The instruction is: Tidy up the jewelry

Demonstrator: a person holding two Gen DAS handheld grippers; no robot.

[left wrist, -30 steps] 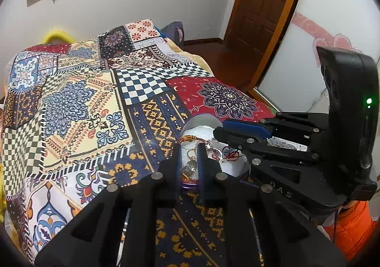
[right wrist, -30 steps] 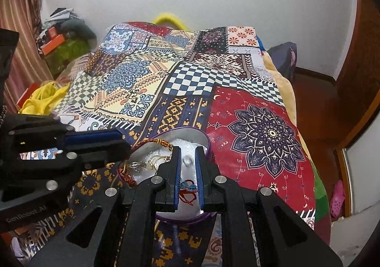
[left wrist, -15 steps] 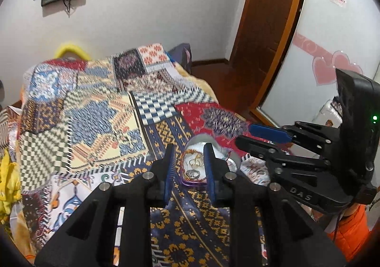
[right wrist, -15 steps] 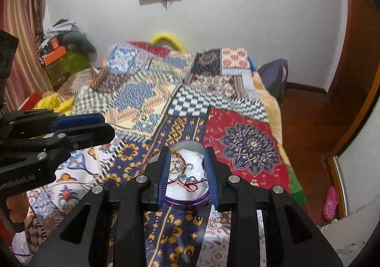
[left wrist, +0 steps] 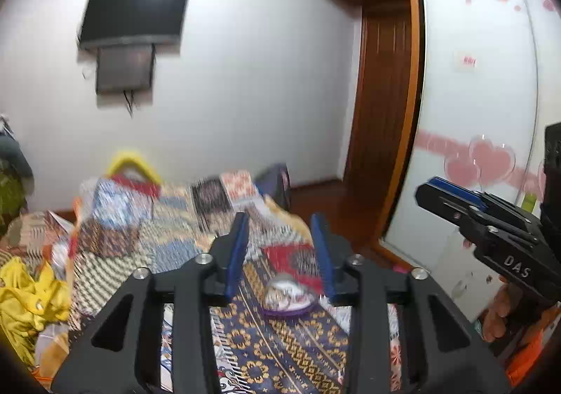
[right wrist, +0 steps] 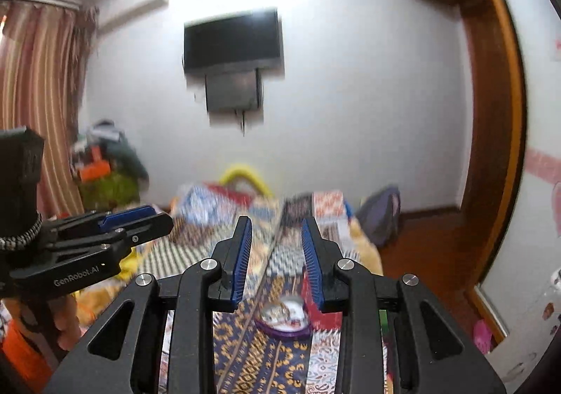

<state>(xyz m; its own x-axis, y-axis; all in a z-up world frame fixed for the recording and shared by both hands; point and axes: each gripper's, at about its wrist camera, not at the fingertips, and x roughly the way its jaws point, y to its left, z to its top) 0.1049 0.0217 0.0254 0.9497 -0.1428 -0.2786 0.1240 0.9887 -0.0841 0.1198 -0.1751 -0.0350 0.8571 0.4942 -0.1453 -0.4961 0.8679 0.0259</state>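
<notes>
Both grippers, left (left wrist: 280,253) and right (right wrist: 277,259), have pulled back wide and empty; purple dish (left wrist: 288,299) at six o'clock, jewelry apparently settled inside, blurred.

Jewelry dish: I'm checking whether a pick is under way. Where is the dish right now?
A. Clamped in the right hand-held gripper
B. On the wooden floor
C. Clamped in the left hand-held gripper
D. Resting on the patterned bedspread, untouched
D: the jewelry dish sits on the bedspread, with the left hand-held gripper and the right hand-held gripper both open above it.

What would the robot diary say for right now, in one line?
left gripper: open, empty | right gripper: open, empty | jewelry dish: on bedspread, untouched | both raised above it
</notes>
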